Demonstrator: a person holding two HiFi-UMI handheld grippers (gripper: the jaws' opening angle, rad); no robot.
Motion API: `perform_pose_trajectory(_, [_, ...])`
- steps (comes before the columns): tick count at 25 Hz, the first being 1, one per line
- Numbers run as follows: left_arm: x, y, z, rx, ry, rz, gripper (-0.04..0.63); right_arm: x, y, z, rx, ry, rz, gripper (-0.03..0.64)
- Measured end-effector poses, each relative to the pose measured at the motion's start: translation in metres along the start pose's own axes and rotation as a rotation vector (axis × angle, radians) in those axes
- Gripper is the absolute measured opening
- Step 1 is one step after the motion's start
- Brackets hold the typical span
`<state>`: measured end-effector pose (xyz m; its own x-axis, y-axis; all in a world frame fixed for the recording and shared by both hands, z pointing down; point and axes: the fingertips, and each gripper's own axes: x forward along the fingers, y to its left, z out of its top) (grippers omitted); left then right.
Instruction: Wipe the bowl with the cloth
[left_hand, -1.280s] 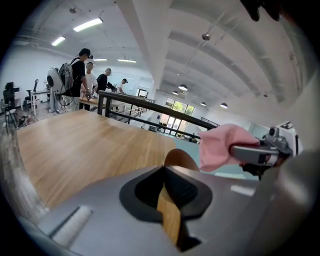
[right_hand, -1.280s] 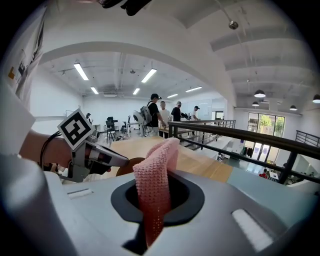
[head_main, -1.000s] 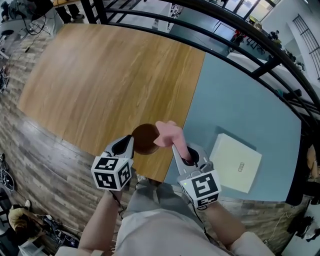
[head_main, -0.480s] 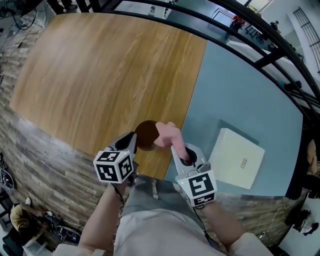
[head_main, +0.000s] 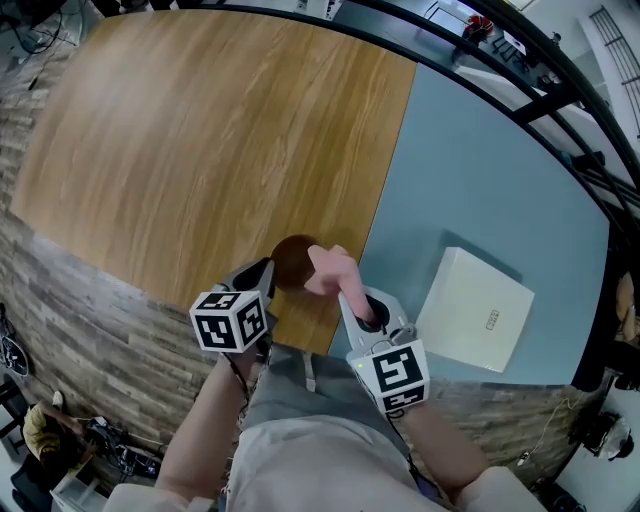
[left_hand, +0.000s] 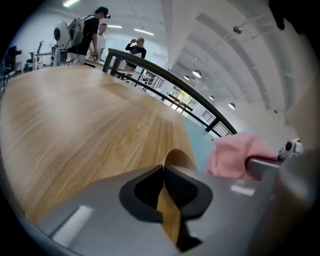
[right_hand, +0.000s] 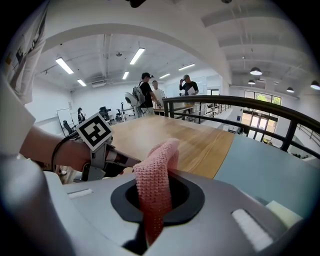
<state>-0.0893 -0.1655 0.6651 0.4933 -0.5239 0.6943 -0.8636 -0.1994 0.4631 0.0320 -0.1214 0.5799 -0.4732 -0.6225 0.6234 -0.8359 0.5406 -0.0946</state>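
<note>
Head view places the bowl (head_main: 295, 262) at lower centre of the frame, on the near edge of the wooden tabletop (head_main: 200, 140), just beside the seam with the blue-grey surface (head_main: 470, 190). The bowl is small, round and dark brown from above; in the left gripper view its wall (left_hand: 180, 159) appears as a thin, light wood-grain sheet. The left gripper (head_main: 262, 275) is pressed together on that wall, which stands pinched between the two jaws. The right gripper (head_main: 347, 297) is clamped on the cloth (head_main: 328, 270), a pink knitted fabric; one folded end rises above the jaws in the right gripper view (right_hand: 159, 160). In the head view the cloth overlaps the bowl's right edge; actual contact cannot be confirmed. A flat white box (head_main: 472, 310) lies on the blue-grey surface at lower right, well apart from the bowl. A black railing (head_main: 520, 60) crosses the upper right, and plank flooring (head_main: 90, 290) borders the table at left. Standing people (right_hand: 147, 92) and strip ceiling lights (right_hand: 65, 65) occupy the background hall.
</note>
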Motion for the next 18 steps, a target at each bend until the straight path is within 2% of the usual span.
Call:
perform_pose_trajectory(4, [0.01, 0.002, -0.006, -0.028, 0.022, -0.009, 0.009, 0.003, -0.011, -0.008, 0.018, 0.016, -0.015, 0.012])
perform_pose_trajectory(11, [0.014, 0.007, -0.012, -0.002, 0.052, 0.013, 0.029, 0.006, -0.012, -0.007, 0.013, 0.018, -0.004, 0.012])
perform_pose_trajectory(15, [0.01, 0.01, -0.011, -0.006, 0.032, 0.019, 0.071, 0.01, -0.006, -0.007, 0.009, 0.015, 0.007, 0.012])
perform_pose_trajectory(18, [0.004, 0.012, -0.009, 0.0, 0.017, 0.028, 0.072, 0.012, -0.001, -0.003, -0.001, 0.007, 0.01, 0.012])
